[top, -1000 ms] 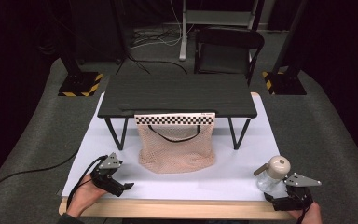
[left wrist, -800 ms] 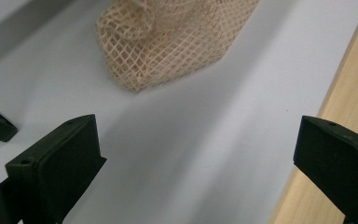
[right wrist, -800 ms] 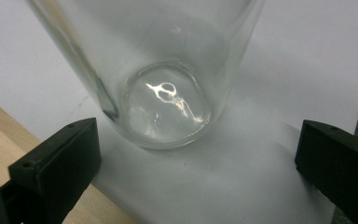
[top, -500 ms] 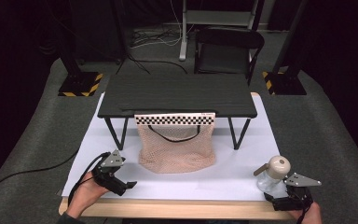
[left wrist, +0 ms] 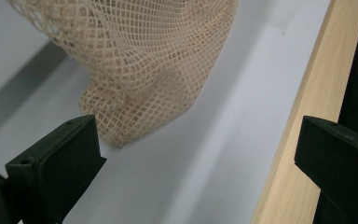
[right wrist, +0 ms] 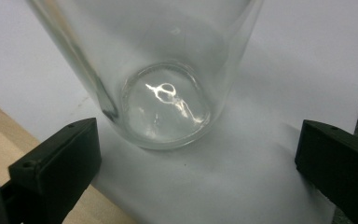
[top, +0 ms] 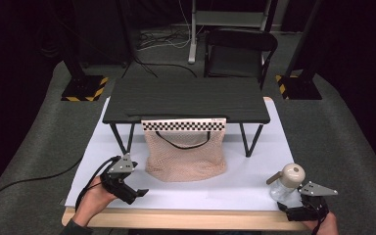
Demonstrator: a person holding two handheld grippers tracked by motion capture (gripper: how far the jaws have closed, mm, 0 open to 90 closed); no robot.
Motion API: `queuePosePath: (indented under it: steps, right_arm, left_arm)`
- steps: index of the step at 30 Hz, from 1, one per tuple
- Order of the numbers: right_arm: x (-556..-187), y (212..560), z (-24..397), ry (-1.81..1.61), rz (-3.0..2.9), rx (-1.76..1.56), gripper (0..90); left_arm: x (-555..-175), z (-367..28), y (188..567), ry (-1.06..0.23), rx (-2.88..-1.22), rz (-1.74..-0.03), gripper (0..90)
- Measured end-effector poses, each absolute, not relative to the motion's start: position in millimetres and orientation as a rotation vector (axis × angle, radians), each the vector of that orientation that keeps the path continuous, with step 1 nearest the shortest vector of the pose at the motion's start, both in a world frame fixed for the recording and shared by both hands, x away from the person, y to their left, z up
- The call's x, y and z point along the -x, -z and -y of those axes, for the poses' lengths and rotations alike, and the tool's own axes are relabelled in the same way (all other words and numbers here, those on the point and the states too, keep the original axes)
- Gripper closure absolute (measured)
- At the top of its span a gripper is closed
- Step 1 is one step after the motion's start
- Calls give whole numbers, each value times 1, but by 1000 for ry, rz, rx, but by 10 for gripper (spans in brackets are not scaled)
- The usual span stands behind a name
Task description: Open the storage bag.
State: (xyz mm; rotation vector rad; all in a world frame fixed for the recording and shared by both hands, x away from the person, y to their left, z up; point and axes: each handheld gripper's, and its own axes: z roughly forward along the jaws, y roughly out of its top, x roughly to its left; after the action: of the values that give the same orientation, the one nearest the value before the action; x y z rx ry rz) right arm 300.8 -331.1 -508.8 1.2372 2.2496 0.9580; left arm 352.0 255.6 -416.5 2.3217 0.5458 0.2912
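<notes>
Glass bottle (right wrist: 154, 74) stands w/ right gripper (right wrist: 196, 154) spread wide round its base; clumsy closing could tip it. Left gripper (left wrist: 191, 154) also spread, nr mesh bag (left wrist: 140, 60).

You have a low black table (top: 186, 100) standing on the white sheet (top: 254, 186), with a checkered strip (top: 183, 125) along its front edge. Behind it on the grey carpet (top: 333, 142) stands a black chair (top: 240, 51), with cables (top: 161, 41) trailing beside it. Two black stands with yellow-striped bases (top: 83, 90) flank the table, and a pale wooden edge (top: 176, 219) runs along the sheet's near side
</notes>
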Motion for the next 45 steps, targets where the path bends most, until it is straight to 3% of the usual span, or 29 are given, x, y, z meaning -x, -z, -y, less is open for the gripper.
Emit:
queuePosePath:
  steps: [45]
  right_arm:
    - [-301,509,331,-956,-2253,-1240,0]
  left_arm:
    - [-363,-199,380,-305,-2336,-293,1]
